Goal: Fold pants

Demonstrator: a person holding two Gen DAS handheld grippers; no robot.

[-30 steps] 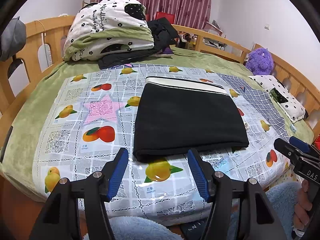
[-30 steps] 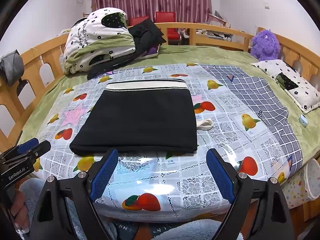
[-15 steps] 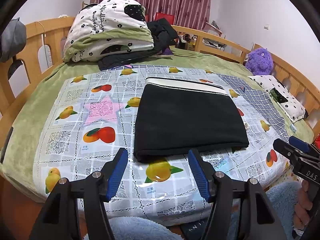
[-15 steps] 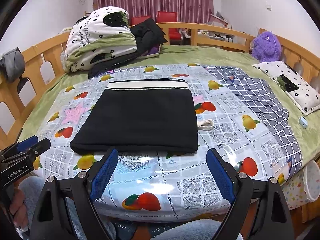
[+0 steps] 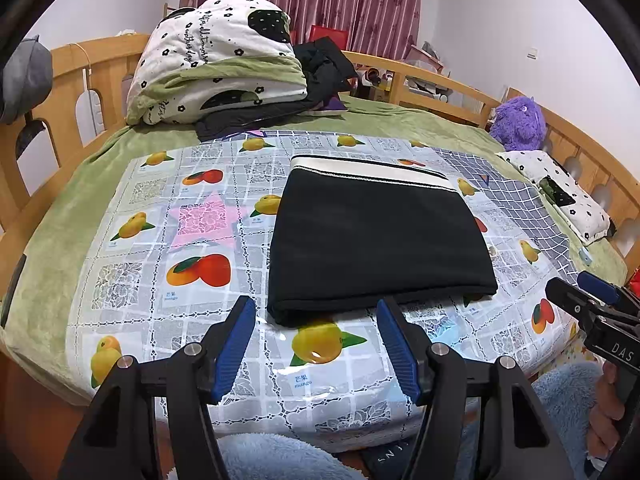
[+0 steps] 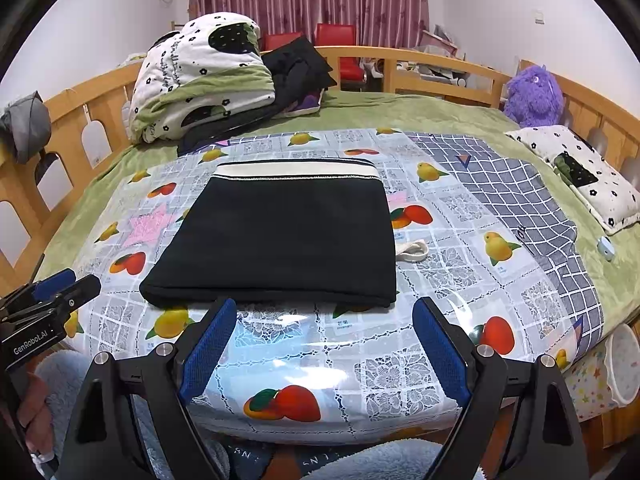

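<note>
Black fabric: the pants [image 5: 376, 240] are seen as a flat, squared packet on the bed, just ahead of both pairs of jaws, with a cream waistband [image 5: 368, 168] at the far edge.
Fold state: the task is judged nearly or fully done; the near edge is a rounded fold and the sides are lined up.
Left gripper [image 5: 316, 340]: jaws are spread wide and nothing is held; they are kept just short of the packet's near-left corner, not touching it.
Right gripper [image 6: 320, 340]: jaws are likewise released and bare, held before the near edge, toward its right half.
Surface: a glossy fruit-print sheet [image 5: 192, 280] is laid under the pants, over a green blanket [image 5: 64, 208].
Risk, slip: the packet could be slid out of square if it is nudged, because the sheet looks slick.
Risk, unfold: the top layer could be lifted alone if only one thickness is pinched at the near fold.
Risk, loose end: a pale loop [image 6: 412, 250], perhaps a drawstring, is seen beyond the right jaw beside the packet; it could be snagged.
Containers: a pale bin [image 6: 622, 368] is partly seen to the right of the right jaws below the bed edge; its contents cannot be told.
Other items: a rolled quilt [image 5: 216, 64] and a purple toy [image 5: 518, 122] are left far beyond the jaws.
</note>
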